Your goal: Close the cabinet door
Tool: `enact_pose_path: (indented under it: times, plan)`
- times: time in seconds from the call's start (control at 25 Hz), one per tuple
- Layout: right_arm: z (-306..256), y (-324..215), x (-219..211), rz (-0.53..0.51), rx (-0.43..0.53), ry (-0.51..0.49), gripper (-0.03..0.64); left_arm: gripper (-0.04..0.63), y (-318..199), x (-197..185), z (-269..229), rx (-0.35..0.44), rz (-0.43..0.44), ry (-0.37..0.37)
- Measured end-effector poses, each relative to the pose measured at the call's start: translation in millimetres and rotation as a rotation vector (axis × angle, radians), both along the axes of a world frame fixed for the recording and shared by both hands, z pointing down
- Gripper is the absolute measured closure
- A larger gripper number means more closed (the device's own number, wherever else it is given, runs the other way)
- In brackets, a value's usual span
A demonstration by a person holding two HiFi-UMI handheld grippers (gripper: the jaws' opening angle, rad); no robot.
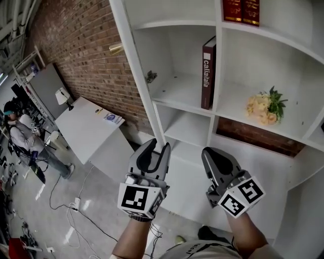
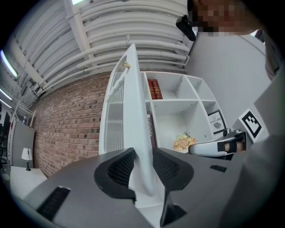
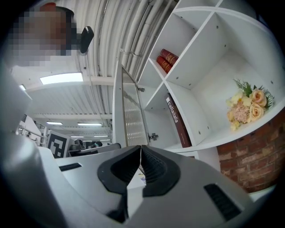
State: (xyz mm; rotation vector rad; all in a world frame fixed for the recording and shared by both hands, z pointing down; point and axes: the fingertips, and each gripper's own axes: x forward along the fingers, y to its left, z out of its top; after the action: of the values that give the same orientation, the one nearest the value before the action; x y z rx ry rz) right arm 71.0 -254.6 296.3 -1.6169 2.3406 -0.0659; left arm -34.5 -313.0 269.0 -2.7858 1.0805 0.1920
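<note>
The white cabinet door (image 1: 132,60) stands open, edge-on to me, with a brass knob (image 1: 116,49) on its outer face. My left gripper (image 1: 158,146) straddles the door's lower free edge. In the left gripper view the door (image 2: 132,116) runs up between the spread pads, and my left gripper (image 2: 143,156) is open, with no firm pinch visible. My right gripper (image 1: 208,154) hovers just right of it, in front of the lower shelf. It is shut with nothing in it, and the pads meet in the right gripper view (image 3: 140,151). That view has the door (image 3: 129,120) straight ahead.
The white cabinet (image 1: 218,60) holds a dark red book (image 1: 208,73), two red books (image 1: 242,11) and a yellow flower bunch (image 1: 266,107). A brick wall (image 1: 86,55) runs left of the door. A white table (image 1: 86,129), floor cables (image 1: 76,205) and a person (image 1: 25,139) are at the left.
</note>
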Motion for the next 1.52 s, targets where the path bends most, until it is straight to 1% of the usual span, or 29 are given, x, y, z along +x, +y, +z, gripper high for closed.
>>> enact_pose_path:
  times: [0.12, 0.24, 0.36, 0.48, 0.52, 0.6, 0.64, 0.76, 0.8, 0.88, 0.96, 1.2, 1.44, 1.52]
  plan:
    - [-1, -2, 11, 0.013, 0.0, 0.007, 0.598, 0.453, 0, 21, -1, 0.008, 0.006, -0.019]
    - [-3, 0, 27, 0.032, 0.006, 0.005, 0.598, 0.451, 0, 45, 0, -0.001, 0.011, -0.028]
    - [-4, 1, 46, 0.055, 0.012, -0.002, 0.598, 0.451, -5, 67, -1, 0.011, 0.015, -0.02]
    - [-3, -2, 62, 0.069, 0.013, -0.007, 0.598, 0.451, -9, 82, 4, -0.041, 0.013, -0.043]
    - [-2, -4, 67, 0.07, 0.013, -0.007, 0.598, 0.451, -10, 87, 3, -0.03, 0.019, -0.029]
    - [-2, -7, 74, 0.071, 0.015, -0.004, 0.598, 0.451, -13, 98, -2, 0.024, 0.039, 0.006]
    - [-2, -8, 77, 0.07, 0.017, -0.001, 0.598, 0.451, -14, 103, -3, 0.031, 0.043, 0.009]
    - [-3, -13, 84, 0.064, 0.024, 0.003, 0.598, 0.451, -19, 115, 2, -0.015, 0.039, -0.026]
    - [-4, -15, 86, 0.061, 0.025, 0.004, 0.598, 0.451, -20, 119, 1, -0.012, 0.045, -0.021]
    - [-4, -19, 91, 0.056, 0.026, 0.006, 0.598, 0.453, -24, 127, -4, 0.027, 0.065, 0.013]
    - [-5, -23, 95, 0.05, 0.027, 0.009, 0.598, 0.453, -28, 133, -4, 0.038, 0.065, 0.019]
    - [-5, -32, 106, 0.042, 0.029, 0.03, 0.598, 0.456, -38, 150, 3, -0.019, 0.053, -0.036]
    - [1, -38, 119, 0.044, 0.017, 0.029, 0.598, 0.46, -51, 167, 0, -0.008, 0.052, -0.001]
    - [3, -38, 123, 0.048, 0.014, 0.026, 0.598, 0.462, -56, 172, 1, -0.015, 0.05, -0.009]
